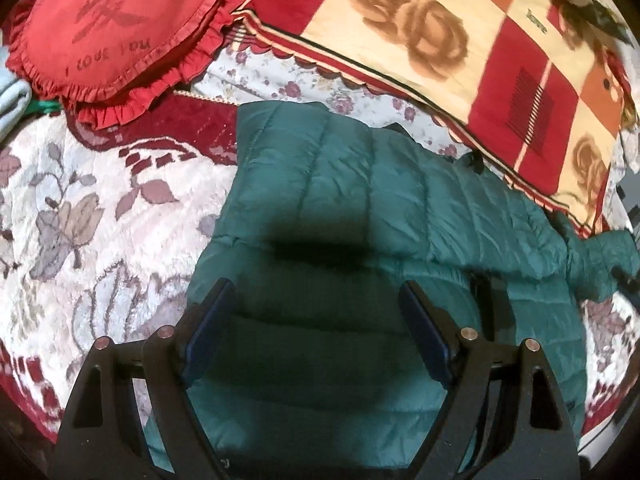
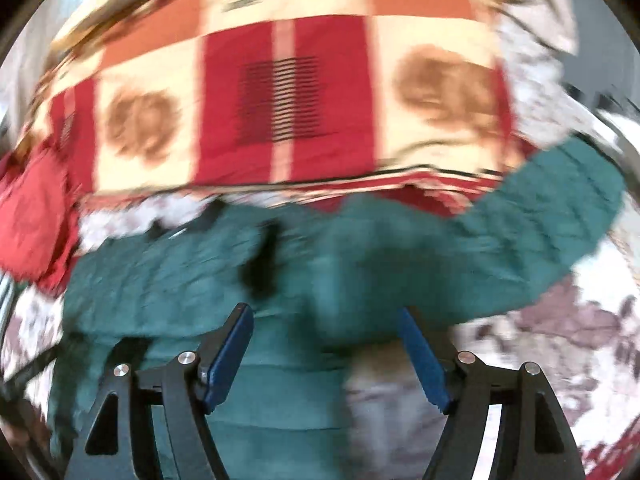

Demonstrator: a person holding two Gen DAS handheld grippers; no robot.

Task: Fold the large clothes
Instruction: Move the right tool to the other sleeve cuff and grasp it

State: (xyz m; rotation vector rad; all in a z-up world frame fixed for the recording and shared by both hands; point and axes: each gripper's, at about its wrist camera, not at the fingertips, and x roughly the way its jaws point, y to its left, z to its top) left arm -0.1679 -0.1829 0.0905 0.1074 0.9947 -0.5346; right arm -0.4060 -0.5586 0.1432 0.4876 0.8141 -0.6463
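The left gripper (image 1: pixel 316 304) hangs wide and empty over the green puffer jacket (image 1: pixel 400 200); the right gripper (image 2: pixel 326 332) is parted too, nothing pinched. The jacket lies on the floral blanket (image 1: pixel 100 200), one sleeve (image 2: pixel 560 208) flung out. It looks light, puffy and slick, likely springing back; seams or hem edges should grip best.

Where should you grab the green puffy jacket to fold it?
Probably the jacket by its sleeve, which sticks out to the right, clear of the body. Come from above and pinch across it near the end; it's narrow enough there.
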